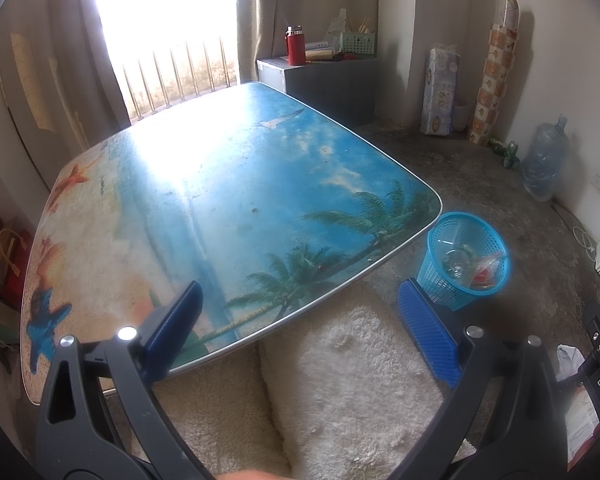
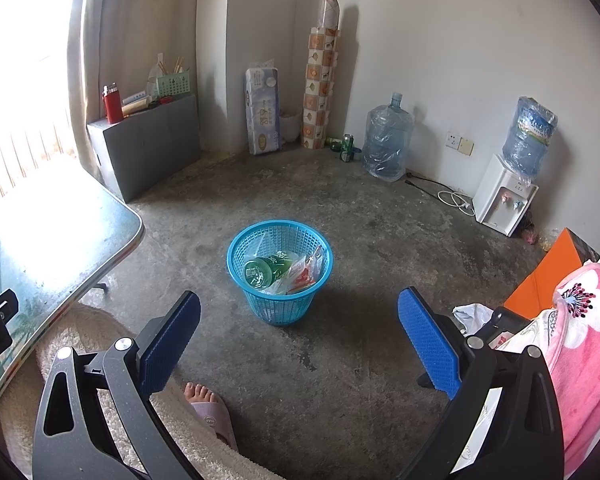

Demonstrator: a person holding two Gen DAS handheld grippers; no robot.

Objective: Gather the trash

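Trash lies in the blue basket [image 2: 279, 270], which stands on the grey floor [image 2: 380, 240] beside the table [image 1: 220, 200] corner. The right view looks straight down into it: a green bottle [image 2: 266, 270] and clear wrappers with a red piece [image 2: 304, 276] are inside. The left view shows the same basket [image 1: 462, 258] at 4 o'clock, and there the bottle looks only like clear plastic. The left gripper [image 1: 300, 328] hangs over the near table edge with its jaws wide apart and nothing between them. The right gripper [image 2: 300, 340] hangs over the floor, basket at 12 o'clock of it, jaws also wide apart and holding nothing.

Only the left view shows the full table top, with a printed beach, palms and starfish, and a bright window [image 1: 160, 20] behind it at 11 o'clock. Only the right view shows a water dispenser [image 2: 508, 192] at 3 o'clock, a foot in a slipper [image 2: 210, 412] at 6 o'clock and a pink blanket [image 2: 580, 340] at 4 o'clock. Both views show a grey box [image 2: 148, 144] with a red flask [image 2: 112, 104] on top, and a water jug [image 2: 386, 140] by the wall.
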